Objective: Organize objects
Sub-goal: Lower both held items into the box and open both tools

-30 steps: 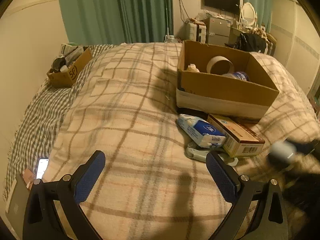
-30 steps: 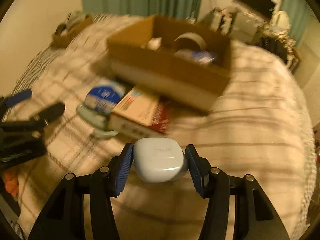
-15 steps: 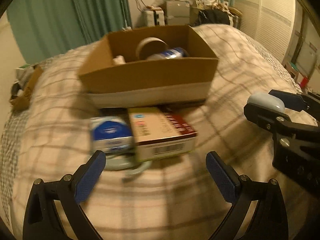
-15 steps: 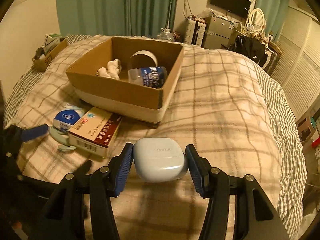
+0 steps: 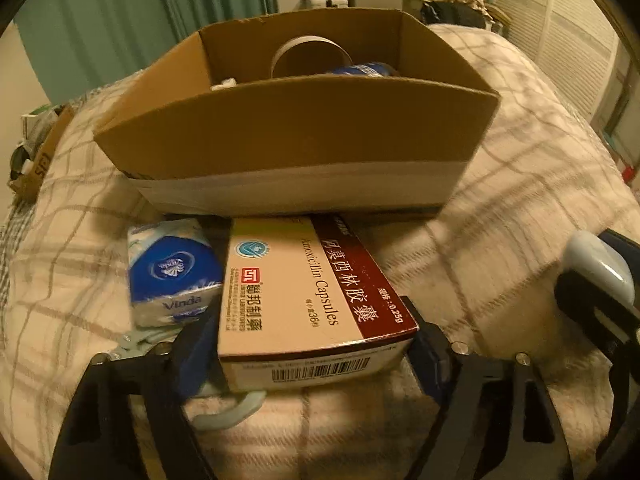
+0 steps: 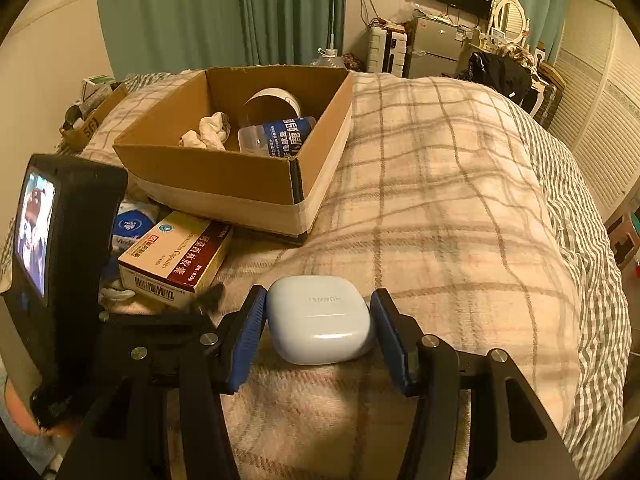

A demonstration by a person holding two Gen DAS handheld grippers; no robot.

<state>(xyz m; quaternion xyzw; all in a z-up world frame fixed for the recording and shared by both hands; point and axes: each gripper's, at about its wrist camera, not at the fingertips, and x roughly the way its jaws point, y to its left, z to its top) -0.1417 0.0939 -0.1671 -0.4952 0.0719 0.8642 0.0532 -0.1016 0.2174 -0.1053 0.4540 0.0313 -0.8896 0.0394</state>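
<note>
Left gripper [image 5: 316, 354]: fingers spread either side of the near end of the capsule box [image 5: 310, 292]; the blue pads sit at the box's two near corners, and whether they press on it cannot be told.
Right gripper [image 6: 318, 326]: clamped on the earbud case [image 6: 318, 318], a pad against each side of it; the case is held above the blanket [image 6: 440, 208], near and right of the carton [image 6: 224, 172].
Capsule box: lies flat on the blanket, its far end just against the carton's near wall, barcode end facing the left gripper.
Tissue pack [image 5: 172, 270]: just left of the capsule box, touching it or nearly so.
Pale green object [image 5: 228, 410]: partly hidden under the capsule box and tissue pack; what it is cannot be told.
Carton: open-topped, standing on the blanket; holds a tape roll [image 6: 274, 102], a blue-labelled bottle [image 6: 280, 136] lying on its side, and a crumpled white cloth [image 6: 208, 132].
Small carton [image 6: 86, 118]: far left on the bed, well apart from the rest.
</note>
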